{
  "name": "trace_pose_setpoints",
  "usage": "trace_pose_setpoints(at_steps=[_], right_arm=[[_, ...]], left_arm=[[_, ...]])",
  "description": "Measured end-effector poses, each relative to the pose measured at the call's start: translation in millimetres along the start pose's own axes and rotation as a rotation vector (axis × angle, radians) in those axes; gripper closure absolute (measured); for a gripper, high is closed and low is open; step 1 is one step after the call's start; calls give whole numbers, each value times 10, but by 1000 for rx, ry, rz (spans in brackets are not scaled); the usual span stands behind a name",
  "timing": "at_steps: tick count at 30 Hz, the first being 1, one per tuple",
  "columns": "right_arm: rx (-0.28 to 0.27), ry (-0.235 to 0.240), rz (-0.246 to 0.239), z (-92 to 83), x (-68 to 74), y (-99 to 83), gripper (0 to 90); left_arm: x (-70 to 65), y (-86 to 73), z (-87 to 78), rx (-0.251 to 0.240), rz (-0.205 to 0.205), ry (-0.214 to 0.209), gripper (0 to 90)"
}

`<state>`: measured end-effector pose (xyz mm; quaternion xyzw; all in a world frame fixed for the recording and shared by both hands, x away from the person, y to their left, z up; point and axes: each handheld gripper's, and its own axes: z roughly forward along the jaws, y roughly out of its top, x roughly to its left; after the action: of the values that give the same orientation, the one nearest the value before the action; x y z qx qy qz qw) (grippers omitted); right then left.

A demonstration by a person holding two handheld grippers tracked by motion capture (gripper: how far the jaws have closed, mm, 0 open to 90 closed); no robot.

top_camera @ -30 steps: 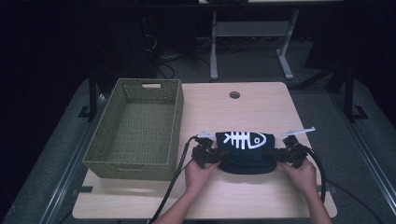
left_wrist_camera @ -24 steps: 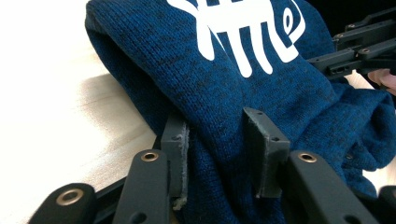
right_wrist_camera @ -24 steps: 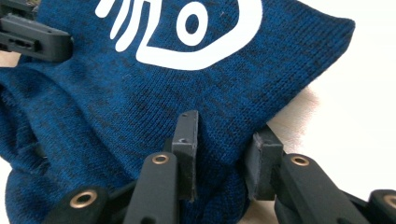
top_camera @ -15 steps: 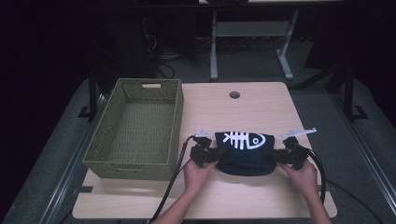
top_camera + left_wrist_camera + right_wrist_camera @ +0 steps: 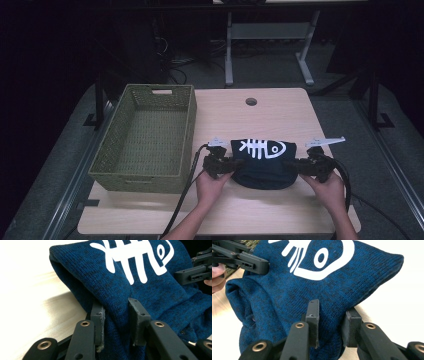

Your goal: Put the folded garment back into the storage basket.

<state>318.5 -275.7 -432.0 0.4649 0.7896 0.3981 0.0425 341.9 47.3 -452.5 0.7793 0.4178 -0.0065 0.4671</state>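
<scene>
A folded dark blue knit garment [image 5: 262, 162] with a white fish-skeleton print lies on the light wooden table [image 5: 250, 120], near its front edge. My left gripper [image 5: 231, 167] is shut on the garment's left side; in the left gripper view the blue knit [image 5: 140, 285] is bunched between the jaws [image 5: 116, 322]. At the garment's right side my right gripper [image 5: 295, 167] is shut on the cloth too, and the right gripper view has the fabric [image 5: 317, 285] pinched between its pads [image 5: 330, 323]. A hand holds each gripper from below.
An empty green woven basket [image 5: 145, 135] stands on the table's left part, close to my left gripper. A round cable hole [image 5: 251, 102] sits at the table's far middle. Black cables [image 5: 185, 195] trail off the front. A desk frame [image 5: 265, 45] stands beyond.
The garment's near edge has bunched up a little between the two grippers. Both hands stay almost where they were.
</scene>
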Motion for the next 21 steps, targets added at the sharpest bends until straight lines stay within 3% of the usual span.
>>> trace_pose_setpoints(at_steps=[21], right_arm=[[-49,15,-5,-204,96,8,709]], left_arm=[[-169,125,-182,-16,63,-2,686]])
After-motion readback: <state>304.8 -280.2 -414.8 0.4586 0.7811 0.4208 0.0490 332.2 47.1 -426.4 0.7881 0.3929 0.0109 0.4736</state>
